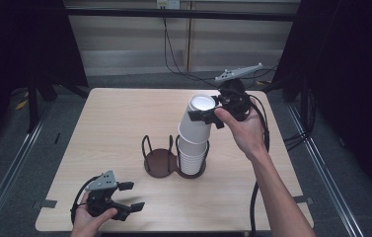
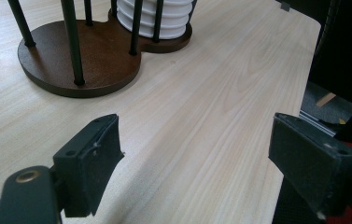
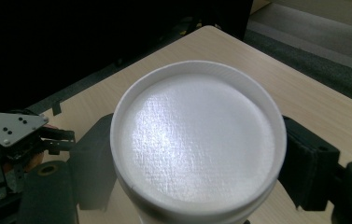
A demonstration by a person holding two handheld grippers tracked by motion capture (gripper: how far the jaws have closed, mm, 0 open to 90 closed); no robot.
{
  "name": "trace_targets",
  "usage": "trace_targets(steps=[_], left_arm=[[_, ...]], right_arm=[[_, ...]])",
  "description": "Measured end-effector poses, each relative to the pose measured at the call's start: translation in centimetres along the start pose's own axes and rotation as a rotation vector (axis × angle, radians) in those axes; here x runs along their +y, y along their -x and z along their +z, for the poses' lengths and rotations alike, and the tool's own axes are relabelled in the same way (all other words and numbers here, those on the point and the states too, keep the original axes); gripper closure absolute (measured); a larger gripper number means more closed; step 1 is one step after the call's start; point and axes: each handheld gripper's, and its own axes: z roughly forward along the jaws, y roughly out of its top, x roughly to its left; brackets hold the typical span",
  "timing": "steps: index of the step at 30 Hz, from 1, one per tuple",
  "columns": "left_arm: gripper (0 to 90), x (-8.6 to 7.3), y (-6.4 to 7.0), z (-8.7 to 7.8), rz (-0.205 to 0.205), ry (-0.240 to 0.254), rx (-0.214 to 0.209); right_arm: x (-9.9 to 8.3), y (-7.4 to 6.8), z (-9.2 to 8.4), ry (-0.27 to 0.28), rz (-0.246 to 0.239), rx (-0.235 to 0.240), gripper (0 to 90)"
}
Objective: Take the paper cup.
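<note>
One cup in hand: an upturned white cup (image 1: 197, 120) is being gripped near its base by the right hand-held gripper (image 1: 212, 109), jaws clamped on its sides, at the top of the stack.
Stack: white cups (image 1: 192, 157) are sitting nested in the right bay of the brown holder (image 1: 160, 162).
Progress: left bay is standing empty; judged early to midway.
Left hand-held gripper (image 1: 130, 196): jaws apart, nothing between them, resting low near the front worktop (image 1: 119, 123) edge.
Room: open worktop is lying on all sides of the holder; its upright rods are bounding the stack.
</note>
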Motion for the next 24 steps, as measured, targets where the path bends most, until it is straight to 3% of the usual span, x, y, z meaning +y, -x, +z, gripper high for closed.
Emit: trace_targets(steps=[17, 24], left_arm=[[16.8, 0.0, 0.0, 0.1, -0.009, -0.003, -0.002], [17.1, 0.1, 0.3, 0.2, 0.006, -0.001, 0.006]], right_arm=[[-0.3, 0.5, -1.3, 0.065, 0.044, 0.025, 24.2], [-0.7, 0.7, -1.9, 0.093, 0.060, 0.028, 24.2]])
